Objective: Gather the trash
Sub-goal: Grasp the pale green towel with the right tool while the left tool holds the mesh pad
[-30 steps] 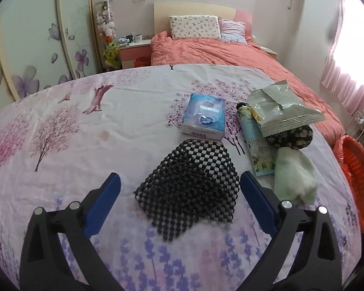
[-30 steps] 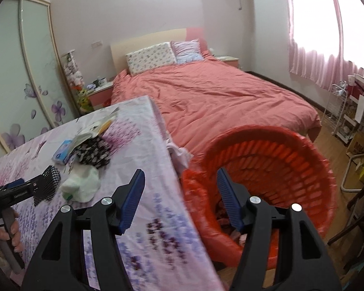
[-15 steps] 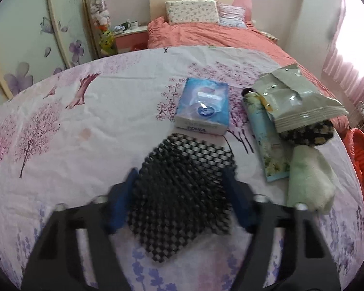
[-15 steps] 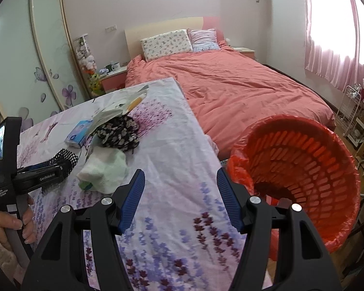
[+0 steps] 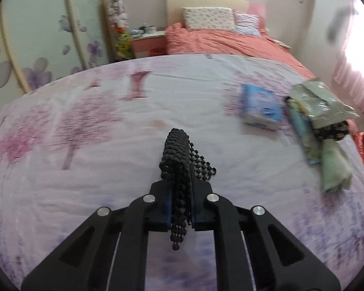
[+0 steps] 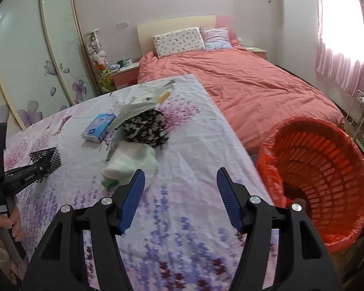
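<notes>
Left gripper is clenched on the mesh; right gripper gapes, holding nothing. Beyond the mesh lie 5 items, tissue pack among them. The bin sits past the table's right edge; its contents can't be seen.

black mesh mat bunched upright, pinched.

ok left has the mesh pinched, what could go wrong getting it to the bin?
1. The left gripper pinches the black mesh bunched up, with loose ends trailing; it may slip out in transit.
2. The red bin stands off the far side of the table; the carry passes over the tissue pack and white wad, which the dangling mesh could drag.
3. The open right gripper hovers between mesh and bin; they could collide.
</notes>
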Available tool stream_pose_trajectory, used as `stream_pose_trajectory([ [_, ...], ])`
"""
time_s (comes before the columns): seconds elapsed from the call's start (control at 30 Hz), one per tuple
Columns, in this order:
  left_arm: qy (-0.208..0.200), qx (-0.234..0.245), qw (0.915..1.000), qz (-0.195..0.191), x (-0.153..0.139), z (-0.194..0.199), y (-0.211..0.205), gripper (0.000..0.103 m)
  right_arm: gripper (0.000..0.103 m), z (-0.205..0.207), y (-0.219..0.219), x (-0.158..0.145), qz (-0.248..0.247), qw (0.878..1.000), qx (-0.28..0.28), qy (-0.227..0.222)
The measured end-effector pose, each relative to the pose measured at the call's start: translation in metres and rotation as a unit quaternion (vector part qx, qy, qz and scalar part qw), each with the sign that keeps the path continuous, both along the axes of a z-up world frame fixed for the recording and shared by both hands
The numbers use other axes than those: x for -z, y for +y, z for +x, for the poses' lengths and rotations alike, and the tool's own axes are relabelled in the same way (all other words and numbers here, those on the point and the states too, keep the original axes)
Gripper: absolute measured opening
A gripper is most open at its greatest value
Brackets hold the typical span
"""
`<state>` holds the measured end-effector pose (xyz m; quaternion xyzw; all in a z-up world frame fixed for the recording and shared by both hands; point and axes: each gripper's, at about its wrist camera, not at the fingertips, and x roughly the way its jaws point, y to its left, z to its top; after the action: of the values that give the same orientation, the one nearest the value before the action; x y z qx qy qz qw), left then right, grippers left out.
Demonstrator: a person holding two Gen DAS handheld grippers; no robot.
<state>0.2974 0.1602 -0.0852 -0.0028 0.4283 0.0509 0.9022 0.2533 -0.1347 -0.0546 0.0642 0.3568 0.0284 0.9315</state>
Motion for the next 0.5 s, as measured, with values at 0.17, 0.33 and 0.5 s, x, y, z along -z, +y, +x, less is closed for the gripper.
stream_pose_trajectory([
  [0.17,0.004,-0.035,0.9993,-0.012,0.006,-0.008,0.028,0.019,0.062,0.006,0.022,0.006,0.002,1.000,-0.012,0.003],
  [0.33,0.004,-0.039,0.9992,-0.011,0.005,-0.011,0.029,0.021,0.062,0.009,0.040,0.010,-0.007,1.000,-0.014,0.000],
  [0.5,0.005,-0.041,0.9990,-0.018,0.007,-0.009,0.031,0.023,0.062,0.013,0.053,0.015,-0.006,1.000,0.001,-0.007],
])
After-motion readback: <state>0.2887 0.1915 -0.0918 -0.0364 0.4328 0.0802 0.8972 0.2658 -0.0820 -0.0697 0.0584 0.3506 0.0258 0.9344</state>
